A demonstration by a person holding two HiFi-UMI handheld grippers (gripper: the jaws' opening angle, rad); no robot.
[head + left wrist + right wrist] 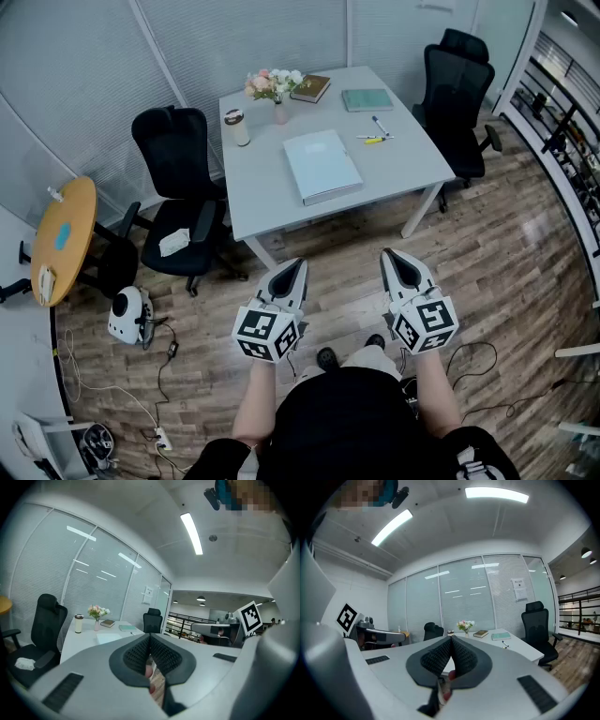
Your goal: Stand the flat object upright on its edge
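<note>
A pale blue flat folder point(322, 166) lies flat on the grey table point(412, 173), near its front edge. Both grippers hover over the wooden floor, short of the table and apart from the folder. My left gripper point(298, 264) is shut with nothing between its jaws; in the left gripper view its ribbed pads point(140, 651) meet, and the folder point(110, 637) shows beyond them. My right gripper point(386, 254) is likewise shut and empty, pads point(461, 656) pressed together in the right gripper view.
On the table's far side stand a flower vase point(275, 86), a brown book point(311, 88), a green book point(367, 99), a cup point(236, 127) and pens point(375, 138). Black chairs point(178, 202) point(457, 89) flank the table. A round wooden table point(64, 239) and cables point(159, 366) lie to the left.
</note>
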